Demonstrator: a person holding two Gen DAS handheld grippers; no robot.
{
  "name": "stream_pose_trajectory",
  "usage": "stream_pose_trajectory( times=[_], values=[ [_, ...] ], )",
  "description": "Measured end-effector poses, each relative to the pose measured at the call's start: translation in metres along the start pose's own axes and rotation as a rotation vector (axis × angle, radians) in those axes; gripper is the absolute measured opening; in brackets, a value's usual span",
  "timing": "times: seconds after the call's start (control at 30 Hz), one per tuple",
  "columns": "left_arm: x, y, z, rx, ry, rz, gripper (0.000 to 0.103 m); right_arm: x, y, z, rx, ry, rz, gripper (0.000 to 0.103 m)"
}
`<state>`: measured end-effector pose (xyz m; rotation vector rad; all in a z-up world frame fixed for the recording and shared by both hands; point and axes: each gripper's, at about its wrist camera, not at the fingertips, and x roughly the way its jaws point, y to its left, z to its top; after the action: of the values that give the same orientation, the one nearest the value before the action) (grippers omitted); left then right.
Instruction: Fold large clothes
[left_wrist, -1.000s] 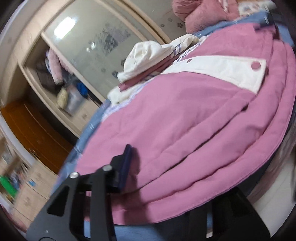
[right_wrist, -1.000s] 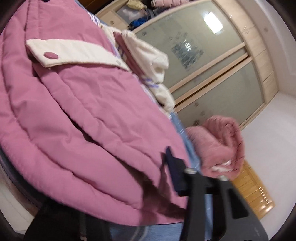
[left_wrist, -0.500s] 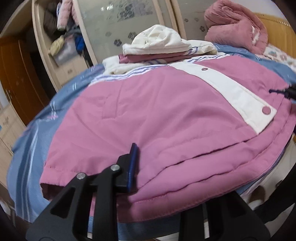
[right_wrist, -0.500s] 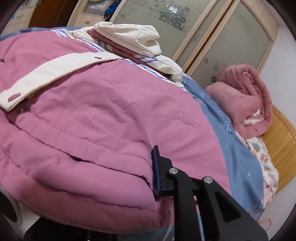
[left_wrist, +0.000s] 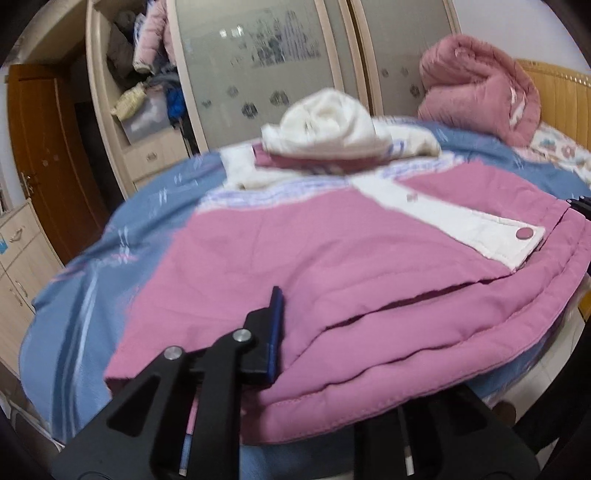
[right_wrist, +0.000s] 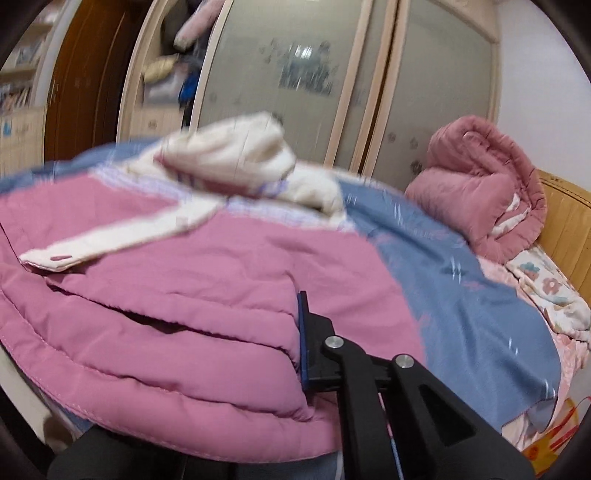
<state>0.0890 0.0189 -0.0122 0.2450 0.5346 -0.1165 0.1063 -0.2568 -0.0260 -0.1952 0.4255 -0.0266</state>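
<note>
Folded pink padded jacket (left_wrist: 332, 280) spread on the blue bedsheet (left_wrist: 110, 266), cream hood (left_wrist: 325, 125) blurred at the far end. Left gripper (left_wrist: 295, 354) clamped on the near hem, only 1 finger (left_wrist: 273, 325) showing, the other buried under fabric. Right gripper (right_wrist: 273, 343) likewise clamped, lower finger hidden beneath the folds.

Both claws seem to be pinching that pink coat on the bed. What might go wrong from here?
The coat is thick, in stacked layers; each gripper shows only one finger over the puffy fabric, so a layer might slip out. The left gripper and right gripper hold opposite corners; uneven pulling could skew the fold. The white placket lies loose on top and may flop out of place.
</note>
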Motion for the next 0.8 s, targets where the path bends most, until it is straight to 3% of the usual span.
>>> stream_pose_trajectory(
  times=[0.23, 0.43, 0.63, 0.8],
  values=[
    [-0.008, 0.015, 0.080, 0.119, -0.144, 0.077, 0.015, 0.000, -0.018, 0.081, 0.034, -0.179, 0.015, 0.006],
    [0.022, 0.043, 0.173, 0.168, -0.248, 0.133, 0.015, 0.032, -0.031, 0.169, 0.008, -0.280, -0.015, 0.006],
    [0.101, 0.058, 0.251, 0.201, -0.241, 0.176, 0.015, 0.108, -0.042, 0.238, 0.008, -0.263, -0.015, 0.006],
    [0.190, 0.062, 0.286, 0.210, -0.179, 0.188, 0.015, 0.198, -0.041, 0.271, -0.004, -0.164, -0.019, 0.006]
  ],
)
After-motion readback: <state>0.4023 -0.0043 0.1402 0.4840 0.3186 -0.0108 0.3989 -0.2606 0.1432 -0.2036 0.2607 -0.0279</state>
